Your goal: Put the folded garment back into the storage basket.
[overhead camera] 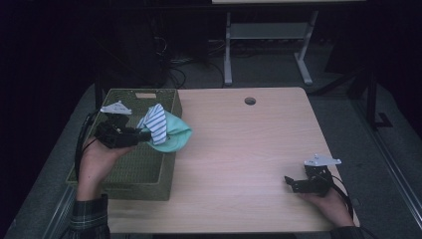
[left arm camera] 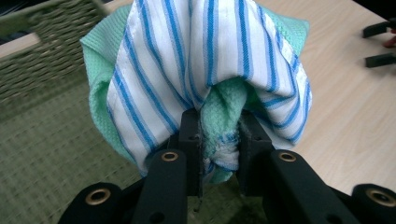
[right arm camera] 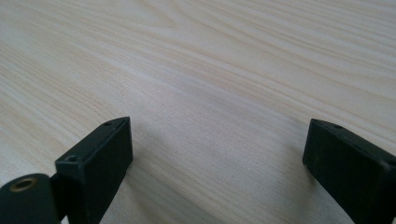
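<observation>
A bundle of two cloths, one white with blue stripes [overhead camera: 156,123] [left arm camera: 205,51] and one mint green [overhead camera: 176,135] [left arm camera: 223,109], hangs over the right rim of the woven olive basket [overhead camera: 130,169]. My left gripper [overhead camera: 143,135] [left arm camera: 219,140] is shut on the bundle, its jaws pinching green and striped fabric, and holds it in the air. Near the table's front right corner my right gripper [overhead camera: 289,183] [right arm camera: 215,154] rests low over the bare wood, jaws wide apart with nothing between them.
The basket [left arm camera: 42,60] stands at the table's left edge. The light wooden table [overhead camera: 249,159] has a cable hole [overhead camera: 250,101] near its far edge. Beyond it are a desk's white legs [overhead camera: 228,55] and dark floor. The right gripper's jaws appear far off in the left gripper view.
</observation>
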The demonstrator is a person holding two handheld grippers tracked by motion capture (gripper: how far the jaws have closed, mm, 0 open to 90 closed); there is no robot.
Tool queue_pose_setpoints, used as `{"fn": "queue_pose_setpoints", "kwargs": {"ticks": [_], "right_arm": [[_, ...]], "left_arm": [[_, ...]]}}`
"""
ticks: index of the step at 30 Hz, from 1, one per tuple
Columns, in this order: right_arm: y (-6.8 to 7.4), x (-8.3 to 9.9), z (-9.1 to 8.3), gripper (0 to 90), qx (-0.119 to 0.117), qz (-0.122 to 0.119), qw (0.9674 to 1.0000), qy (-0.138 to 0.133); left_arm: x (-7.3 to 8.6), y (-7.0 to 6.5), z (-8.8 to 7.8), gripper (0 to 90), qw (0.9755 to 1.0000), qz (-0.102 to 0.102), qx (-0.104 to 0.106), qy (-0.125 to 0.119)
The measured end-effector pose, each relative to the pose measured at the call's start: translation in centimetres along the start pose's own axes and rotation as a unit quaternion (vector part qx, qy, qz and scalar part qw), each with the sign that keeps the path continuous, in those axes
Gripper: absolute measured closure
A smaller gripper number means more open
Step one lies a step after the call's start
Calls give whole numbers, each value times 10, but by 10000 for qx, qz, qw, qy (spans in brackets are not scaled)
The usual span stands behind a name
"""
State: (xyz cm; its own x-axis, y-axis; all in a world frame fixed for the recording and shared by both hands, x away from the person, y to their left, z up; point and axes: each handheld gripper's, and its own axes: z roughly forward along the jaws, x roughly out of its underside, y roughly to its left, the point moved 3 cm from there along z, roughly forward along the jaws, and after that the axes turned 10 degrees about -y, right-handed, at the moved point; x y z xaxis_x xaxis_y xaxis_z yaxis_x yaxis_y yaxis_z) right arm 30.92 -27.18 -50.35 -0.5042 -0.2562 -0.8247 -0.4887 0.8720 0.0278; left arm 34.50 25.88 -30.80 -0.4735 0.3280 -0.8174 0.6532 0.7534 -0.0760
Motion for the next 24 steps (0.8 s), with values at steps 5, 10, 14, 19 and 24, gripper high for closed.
{"fn": "queue_pose_setpoints", "kwargs": {"ticks": [5, 10, 14, 19, 24], "right_arm": [[0, 0, 0, 76, 0, 4, 10000, 3], [0, 0, 0, 76, 1, 1, 10000, 2], [0, 0, 0, 76, 0, -2, 10000, 2], [0, 0, 0, 76, 2, -4, 10000, 1], [0, 0, 0, 76, 2, -4, 10000, 0]], "left_arm": [[8, 17, -8, 744, 9993, -166, -326, 52], [17, 34, -12, 744, 9981, -361, -495, 64], [23, 45, -13, 744, 9967, -465, -664, 97], [30, 54, -12, 743, 9955, -526, -777, 144], [39, 63, -4, 742, 9936, -645, -898, 214]]}}
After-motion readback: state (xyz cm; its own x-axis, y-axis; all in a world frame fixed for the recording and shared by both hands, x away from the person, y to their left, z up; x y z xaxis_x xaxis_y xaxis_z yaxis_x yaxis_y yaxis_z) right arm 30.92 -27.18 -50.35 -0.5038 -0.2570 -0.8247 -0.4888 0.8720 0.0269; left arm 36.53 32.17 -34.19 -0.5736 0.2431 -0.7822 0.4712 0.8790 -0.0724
